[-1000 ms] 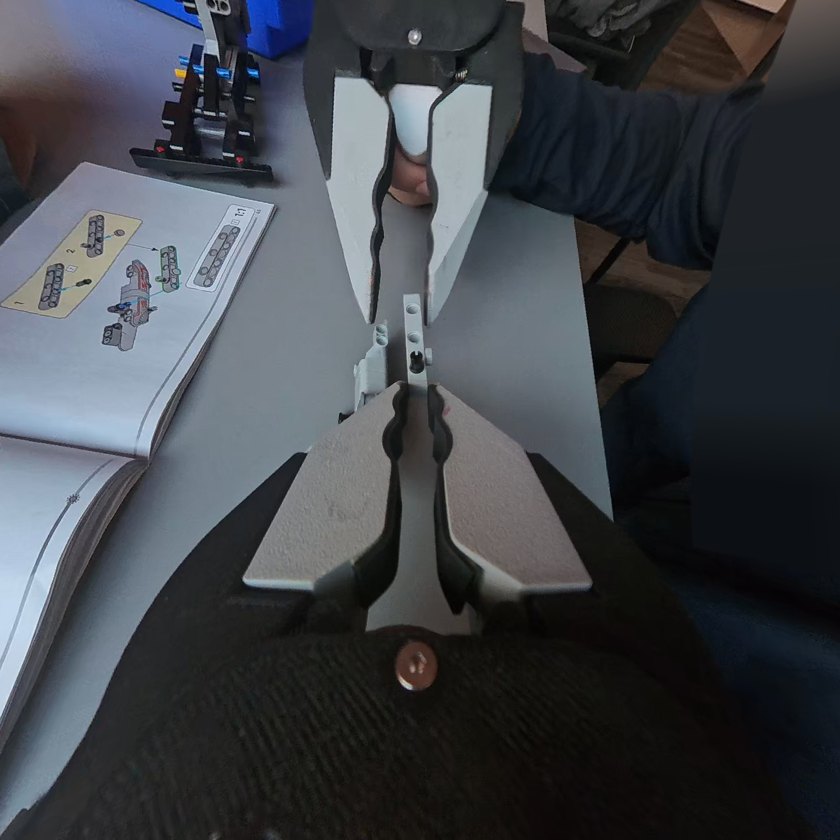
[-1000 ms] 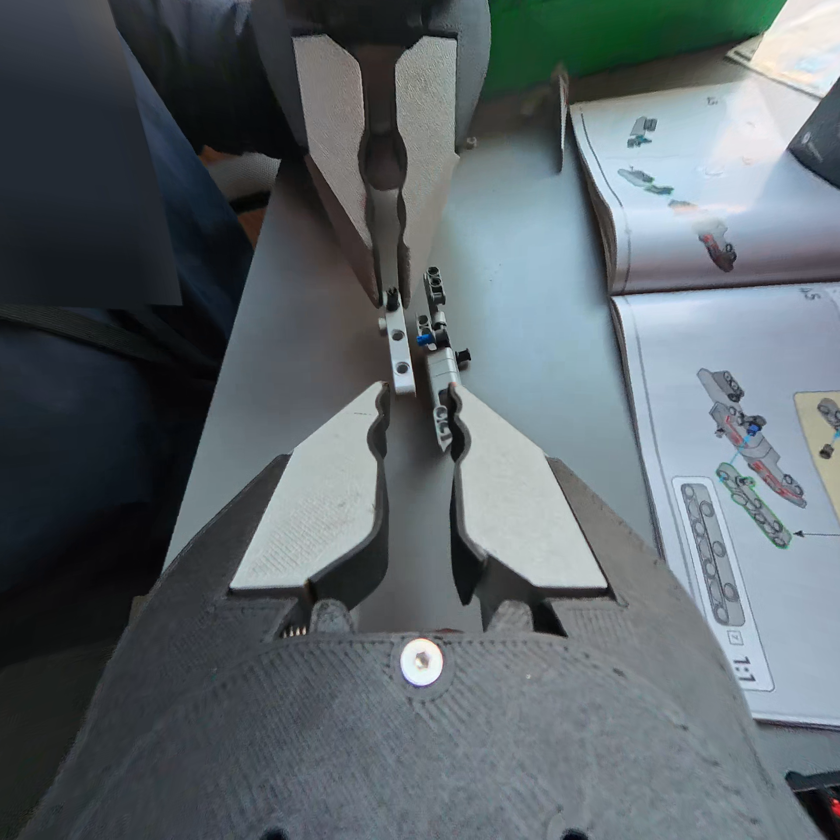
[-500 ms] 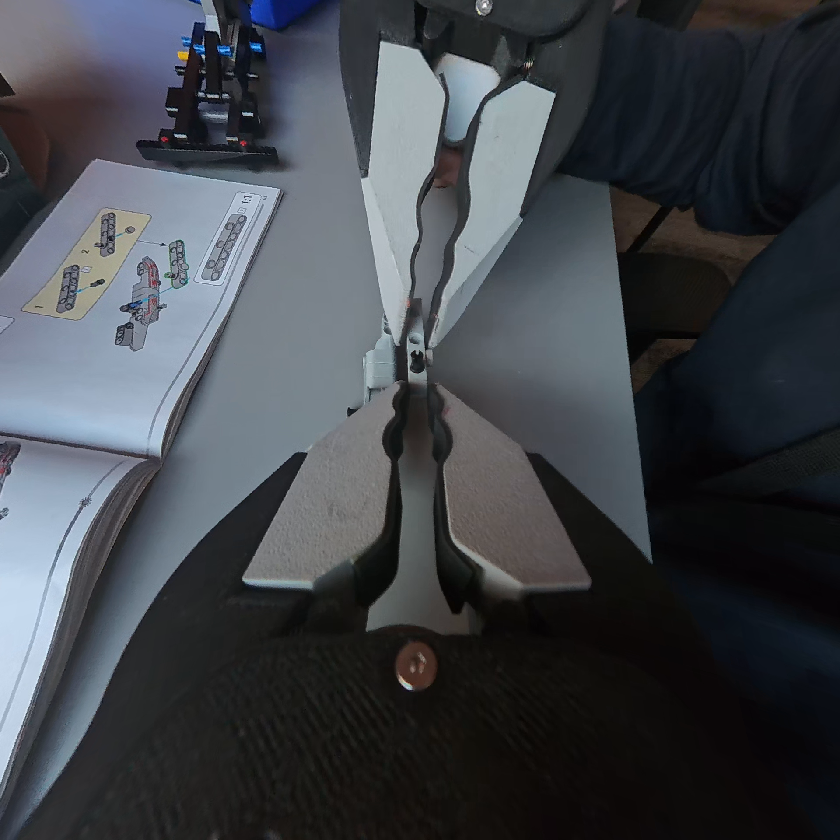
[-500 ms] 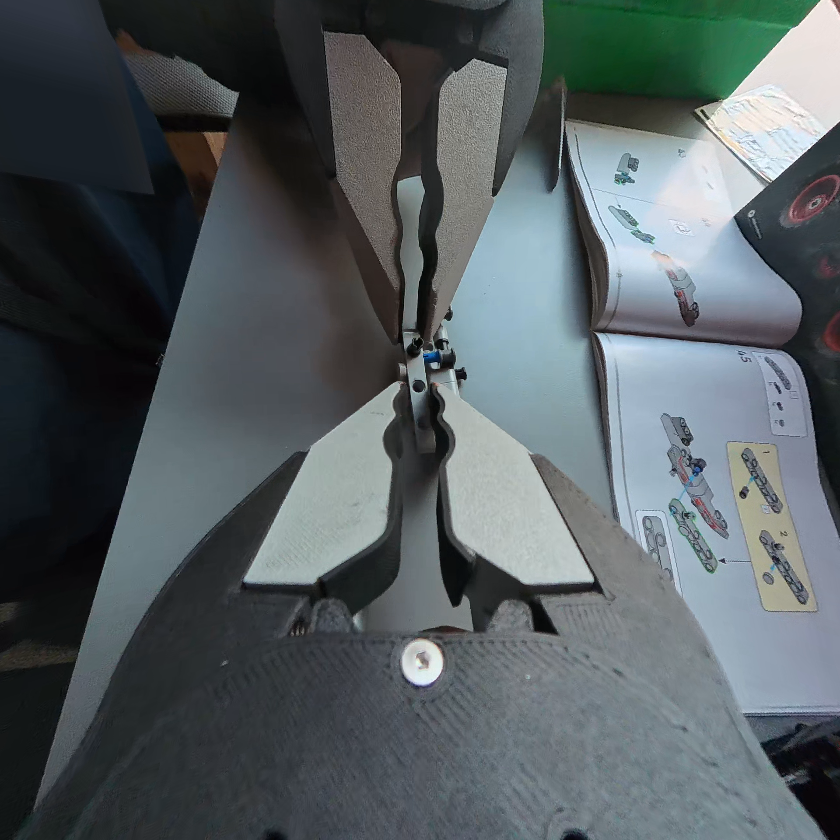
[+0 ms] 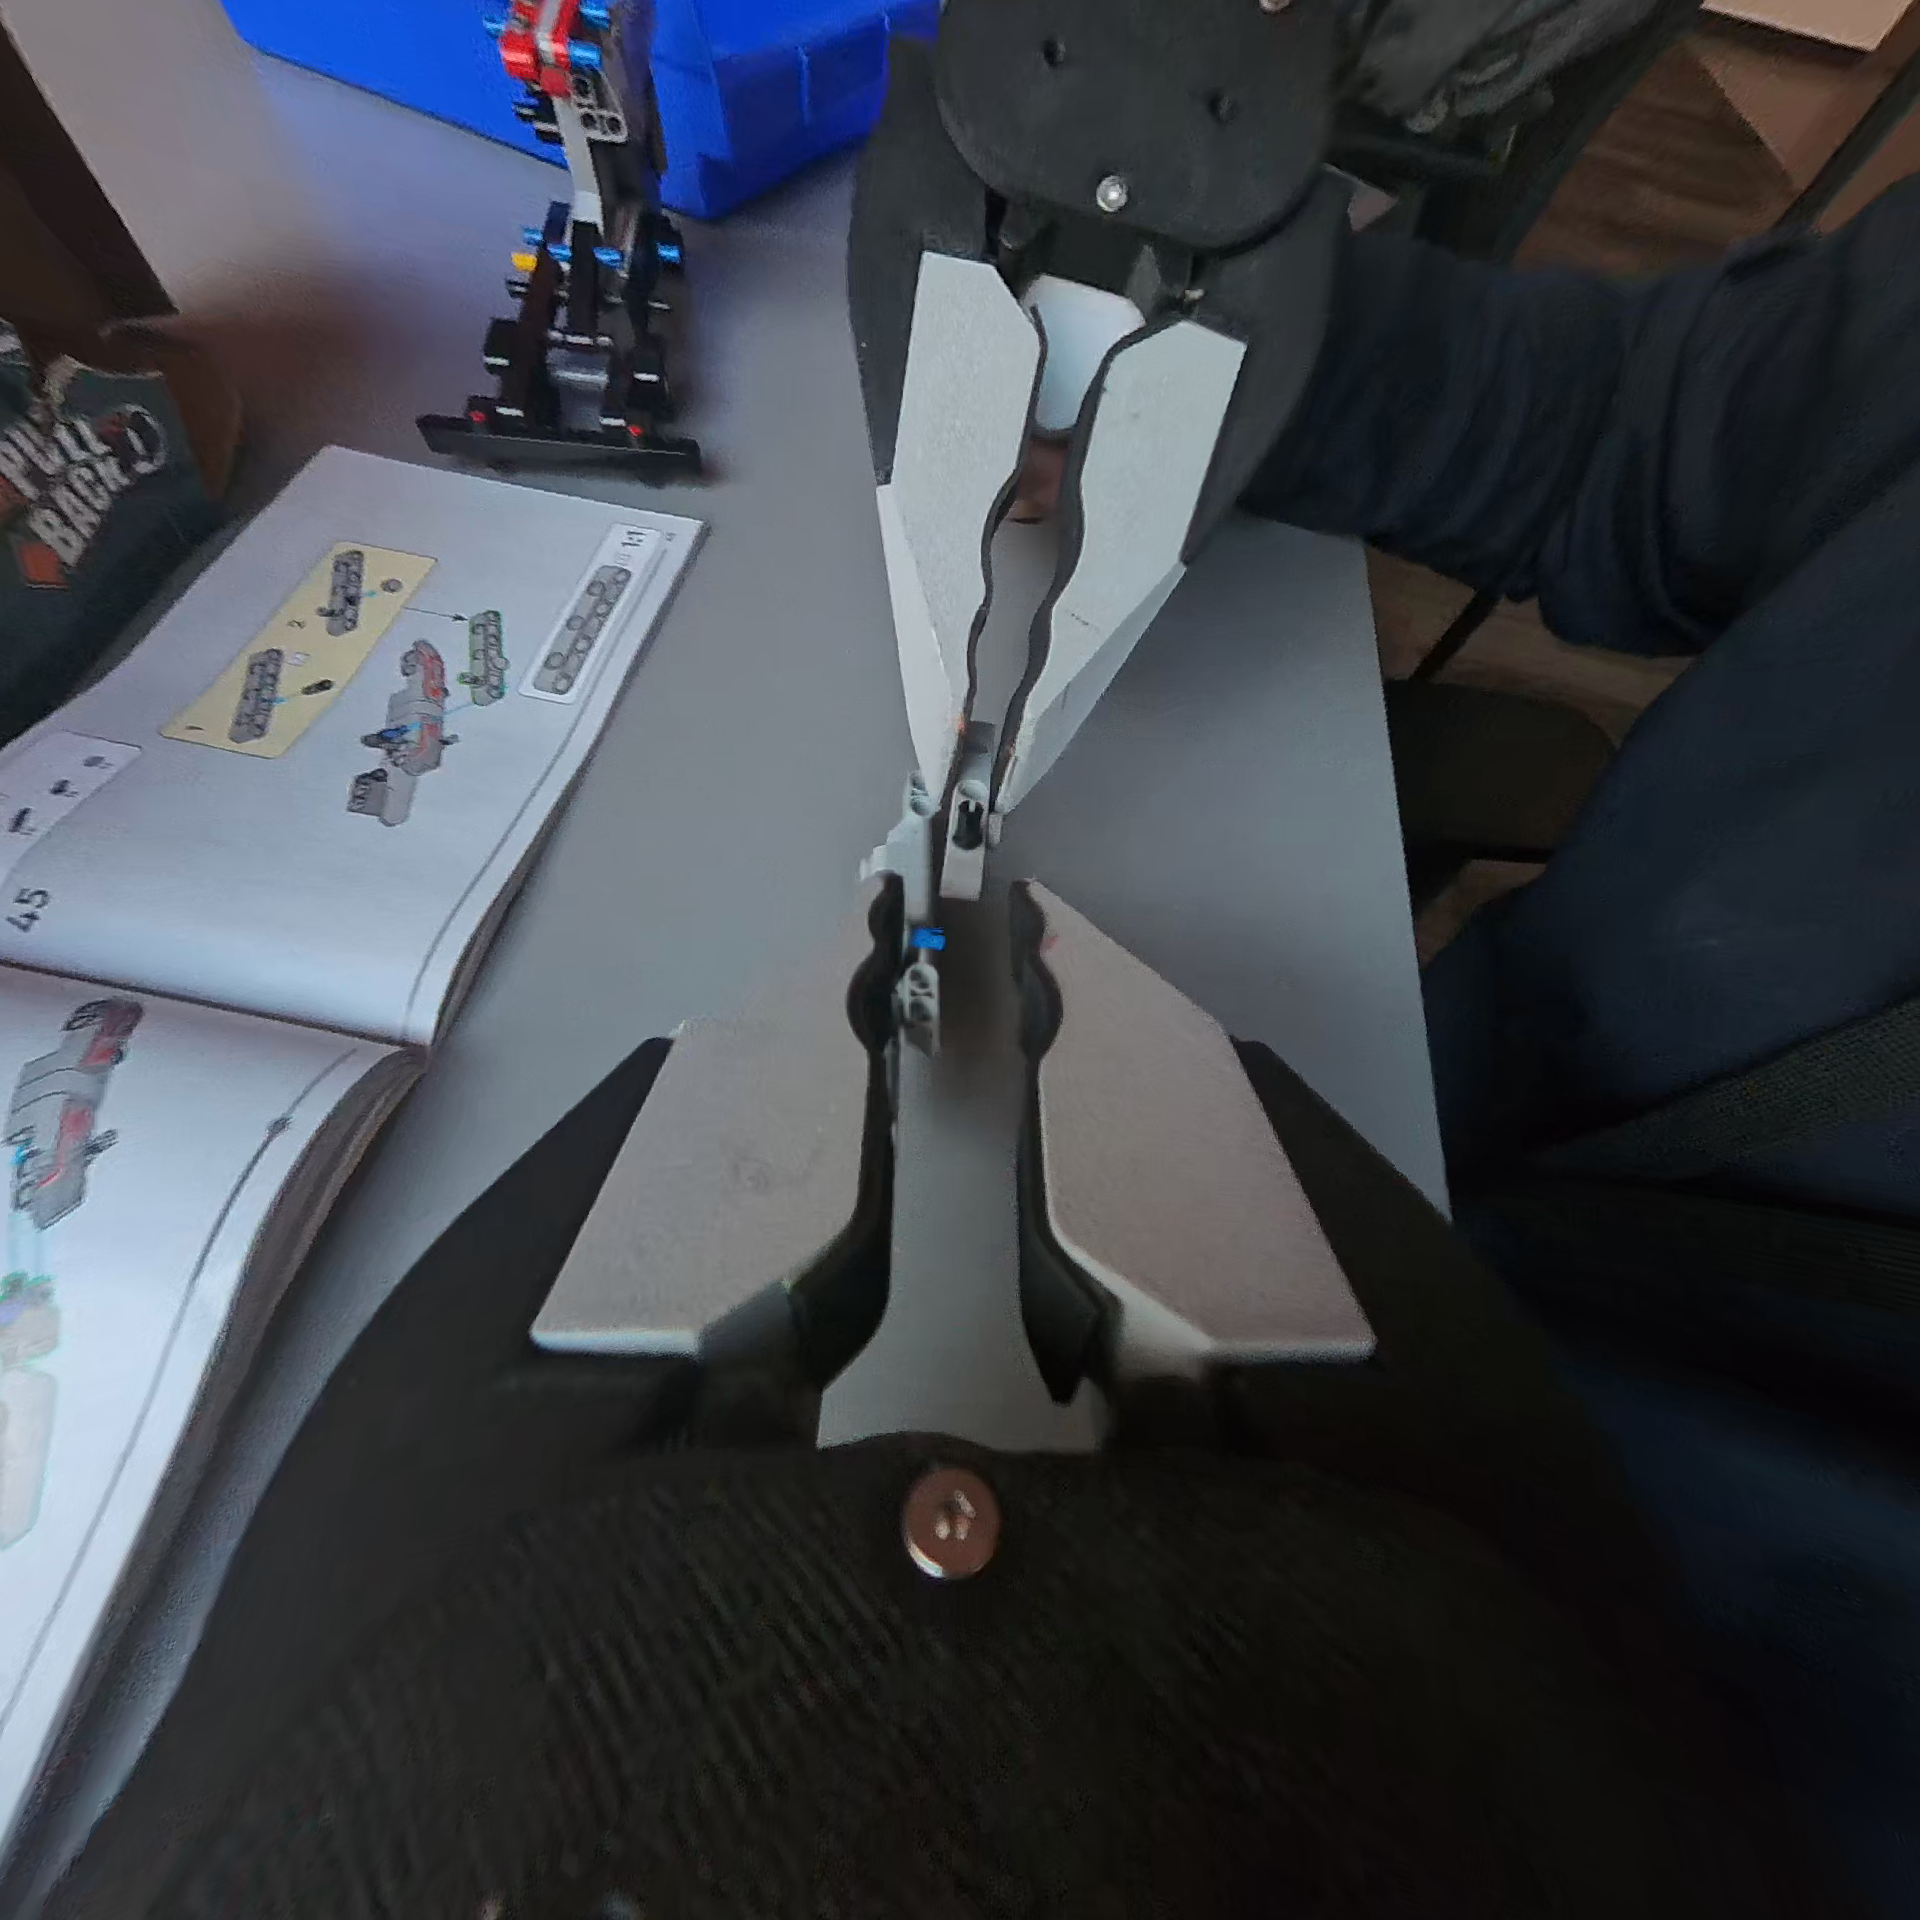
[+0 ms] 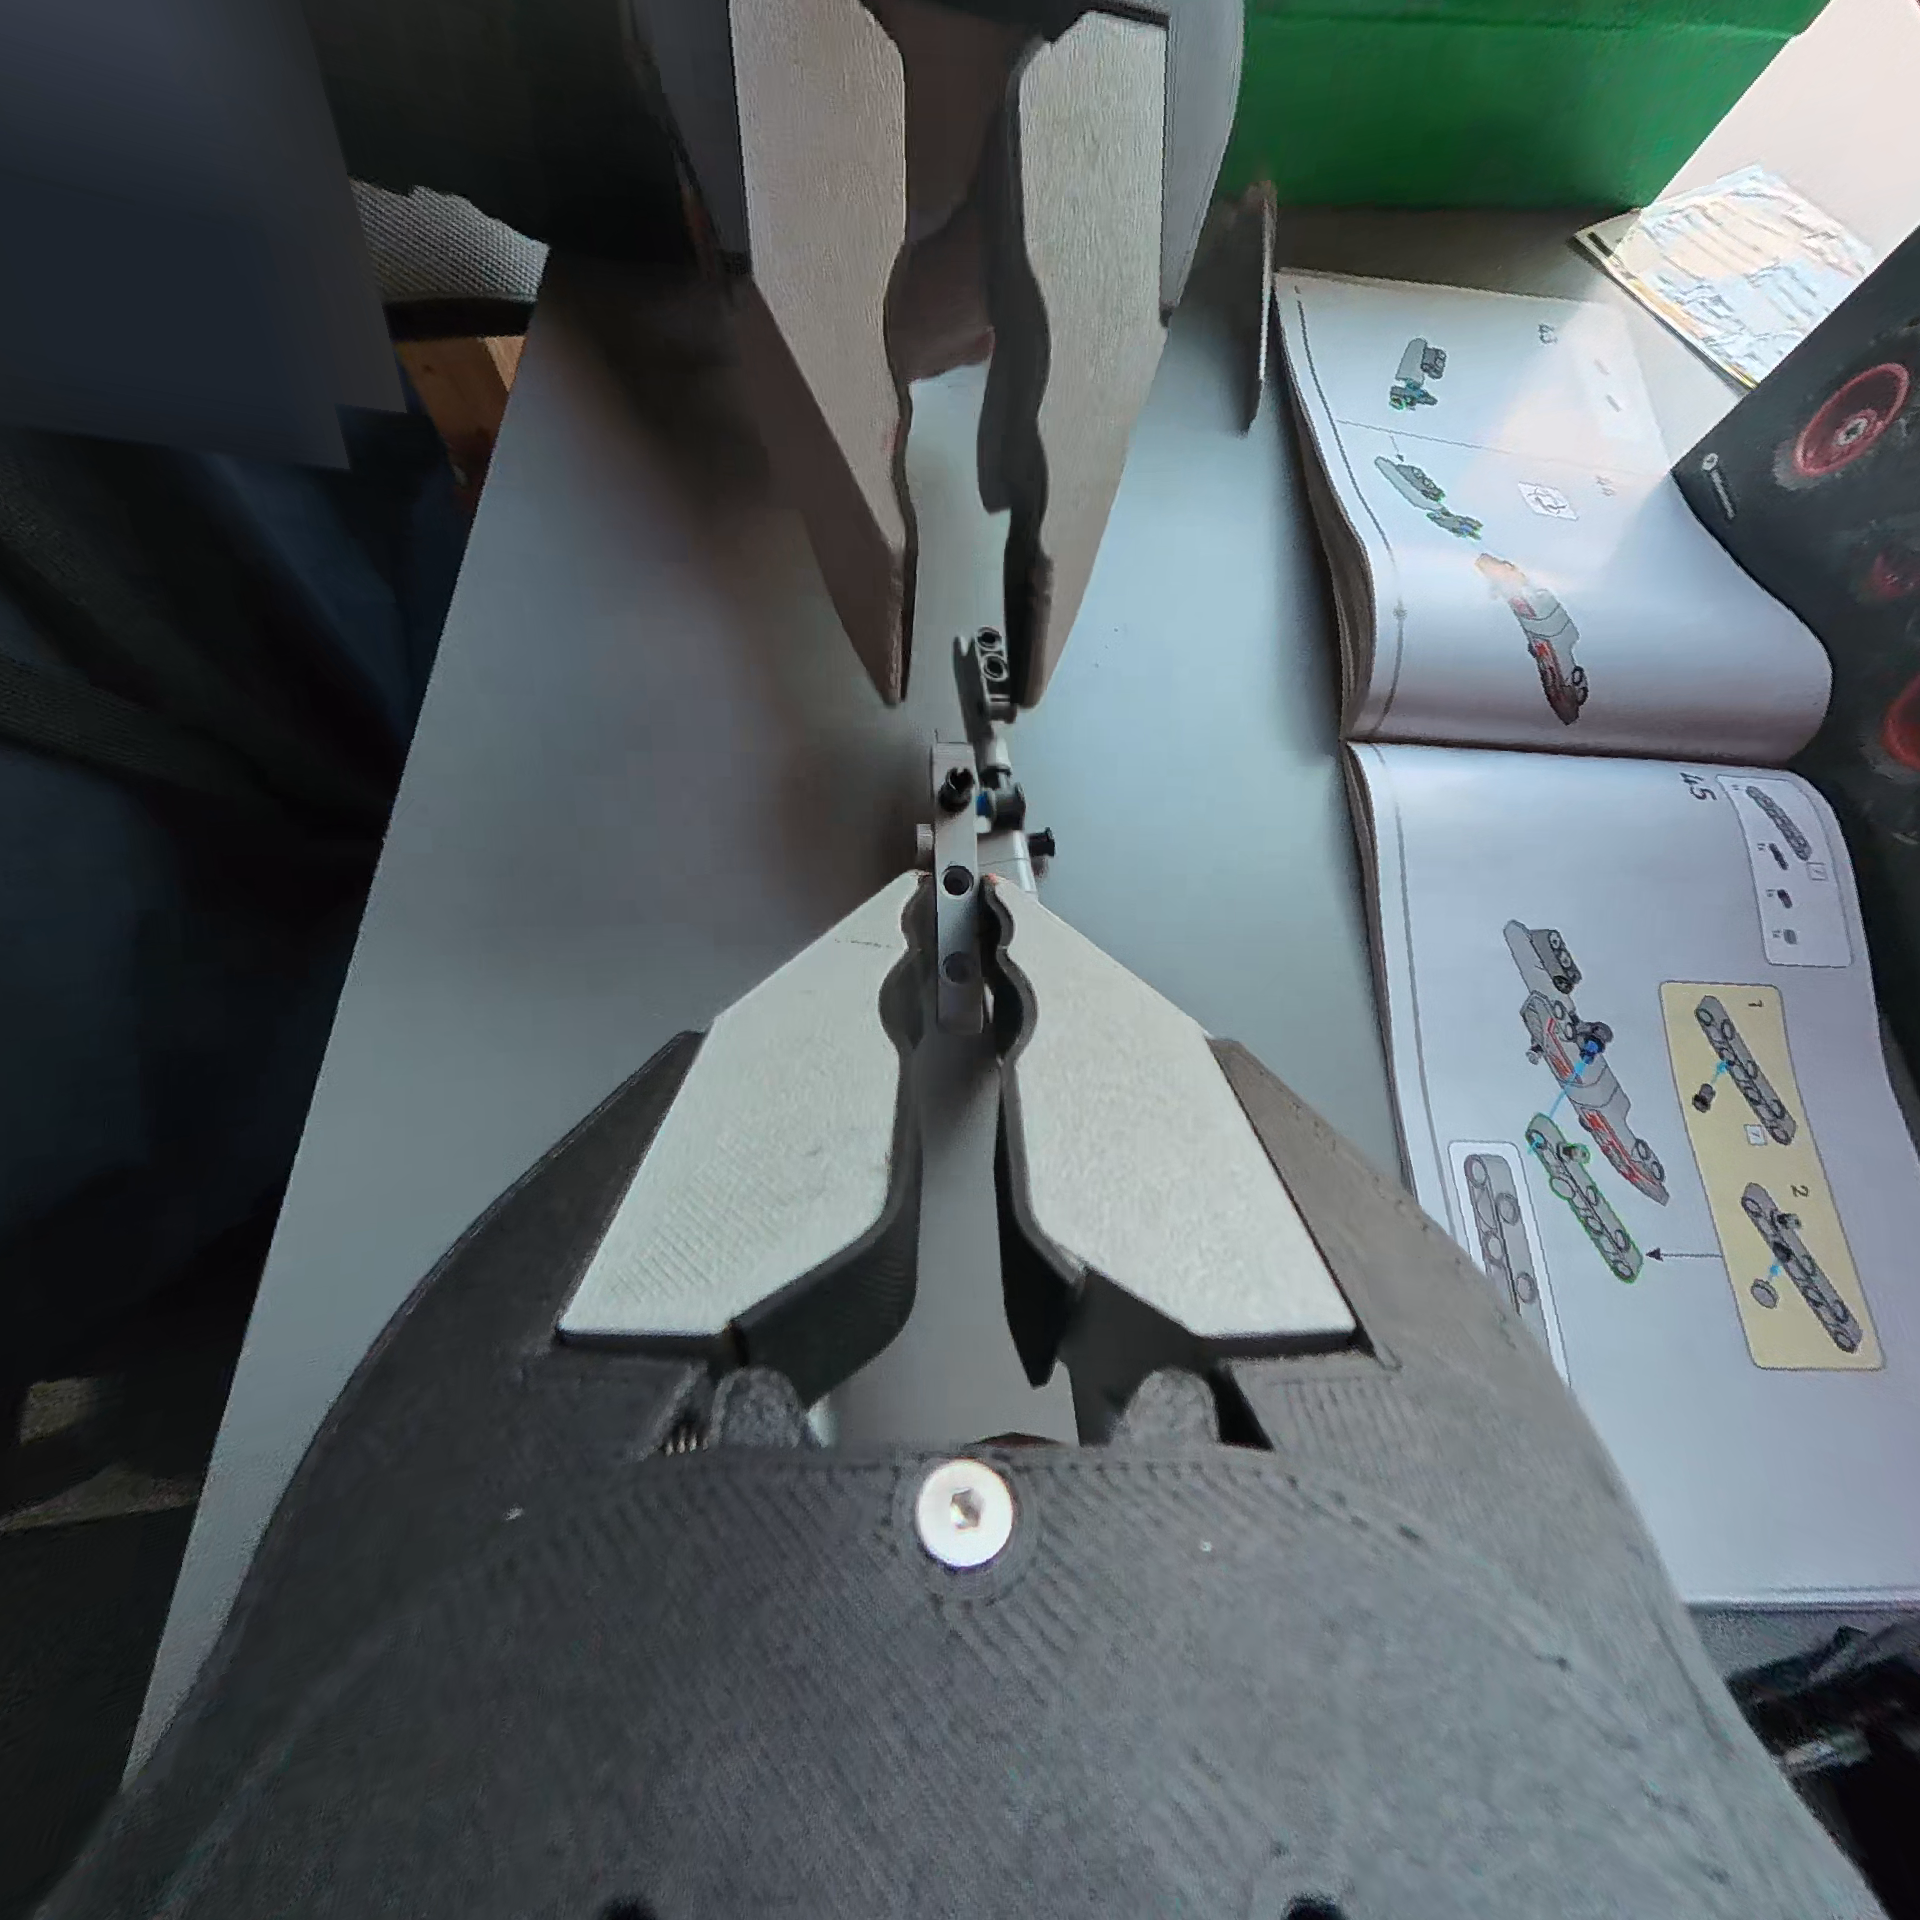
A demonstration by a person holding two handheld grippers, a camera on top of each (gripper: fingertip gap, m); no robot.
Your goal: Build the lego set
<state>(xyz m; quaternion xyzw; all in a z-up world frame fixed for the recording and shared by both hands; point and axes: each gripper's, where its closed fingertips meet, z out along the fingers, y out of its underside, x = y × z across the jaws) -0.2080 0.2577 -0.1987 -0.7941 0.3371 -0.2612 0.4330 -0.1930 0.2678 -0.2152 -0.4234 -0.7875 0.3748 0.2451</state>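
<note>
A light grey beam with holes [image 6: 956,935] is gripped in my right gripper [image 6: 954,883], which is shut on it just above the grey table [image 6: 644,831]. In the left wrist view the right gripper [image 5: 977,764] comes down from the top onto the beam [image 5: 966,831]. My left gripper [image 5: 954,899] is open, its fingers on either side of a small grey sub-assembly with a blue pin [image 5: 920,982] that sits beside the beam. In the right wrist view the left gripper [image 6: 961,691] stands open around the sub-assembly's dark end [image 6: 992,665]. Whether beam and sub-assembly are joined I cannot tell.
An open instruction booklet [image 5: 312,727] lies left of the left gripper and shows in the right wrist view [image 6: 1662,1039]. A partly built black model [image 5: 582,343] and a blue bin [image 5: 748,94] stand beyond it. A green box [image 6: 1507,83] is nearby. The table edge [image 5: 1392,831] and a person's sleeve [image 5: 1558,416] are close. My two grippers' fingertips are within a few centimetres of each other.
The right gripper closed in and shut on the beam. The left gripper, which held the beam, has opened and let it go.
</note>
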